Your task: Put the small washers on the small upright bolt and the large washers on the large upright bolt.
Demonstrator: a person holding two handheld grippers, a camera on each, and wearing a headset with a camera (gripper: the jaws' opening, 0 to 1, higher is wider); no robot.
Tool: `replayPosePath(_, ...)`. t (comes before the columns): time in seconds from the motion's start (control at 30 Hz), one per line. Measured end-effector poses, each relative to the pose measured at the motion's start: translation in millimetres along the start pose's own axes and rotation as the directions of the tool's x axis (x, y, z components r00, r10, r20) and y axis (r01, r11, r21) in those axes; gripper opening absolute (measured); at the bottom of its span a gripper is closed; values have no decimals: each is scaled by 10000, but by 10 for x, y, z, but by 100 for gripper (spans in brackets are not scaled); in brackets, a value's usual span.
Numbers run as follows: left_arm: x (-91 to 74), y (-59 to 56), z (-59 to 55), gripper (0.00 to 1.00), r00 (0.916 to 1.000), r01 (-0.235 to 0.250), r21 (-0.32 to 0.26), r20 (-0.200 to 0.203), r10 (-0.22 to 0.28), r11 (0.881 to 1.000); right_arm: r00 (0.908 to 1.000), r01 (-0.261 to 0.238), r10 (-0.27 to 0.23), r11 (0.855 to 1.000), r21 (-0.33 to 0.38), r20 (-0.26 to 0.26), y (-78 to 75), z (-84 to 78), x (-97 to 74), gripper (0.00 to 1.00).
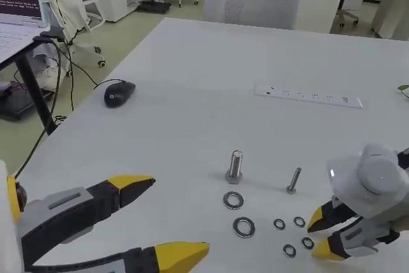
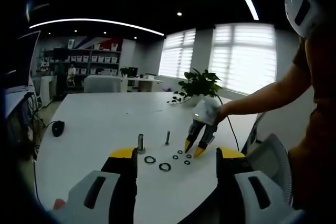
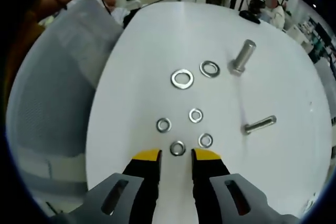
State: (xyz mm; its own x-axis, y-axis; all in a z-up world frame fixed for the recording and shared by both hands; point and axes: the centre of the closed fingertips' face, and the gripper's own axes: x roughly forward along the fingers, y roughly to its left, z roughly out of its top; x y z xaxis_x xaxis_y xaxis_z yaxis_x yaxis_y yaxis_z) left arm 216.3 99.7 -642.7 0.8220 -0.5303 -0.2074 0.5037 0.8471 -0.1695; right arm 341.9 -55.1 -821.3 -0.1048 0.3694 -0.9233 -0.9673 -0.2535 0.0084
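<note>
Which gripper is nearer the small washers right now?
Right. The right gripper sits open beside the small washers; the left gripper hangs farther off, past the large washers.

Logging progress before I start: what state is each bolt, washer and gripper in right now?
Large bolt: upright, bare.
Small bolt: upright, bare.
Large washers: two, lying flat, on no bolt.
Small washers: four, lying flat, on no bolt.
Left gripper: open, empty.
Right gripper: open, one small washer at its tips.

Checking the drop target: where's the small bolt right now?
In the head view the small bolt stands upright right of the large bolt, just beyond the four small washers, where the right gripper is.
</note>
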Motion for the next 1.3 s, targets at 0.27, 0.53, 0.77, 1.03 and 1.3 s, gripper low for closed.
replayPosePath(0.27, -11, 7, 25, 60, 10000, -45, 23, 81, 45, 10000, 9989, -310, 298, 9990, -337, -355, -18, 11, 37, 24)
replayPosePath(0.53, -9, 23, 29, 60, 9999, -48, 14, 144, 48, 10000, 9973, -261, 201, 9961, -848, -713, -29, -7, 42, 21)
replayPosePath(0.77, 1, 39, 8, 60, 9999, -31, -43, 154, 31, 10000, 9966, -262, 182, 9946, -1001, -802, 5, 6, 41, 19)
replayPosePath(1.03, 6, 47, -3, 60, 9998, -9, -63, 182, 10, 10000, 9968, -194, 121, 9955, -923, -787, 17, 25, 53, 17)
replayPosePath(1.3, -9, 41, -1, 60, 9998, -3, -61, 202, 4, 10000, 9960, -161, 53, 9925, -1216, -893, 26, 33, 54, 16)
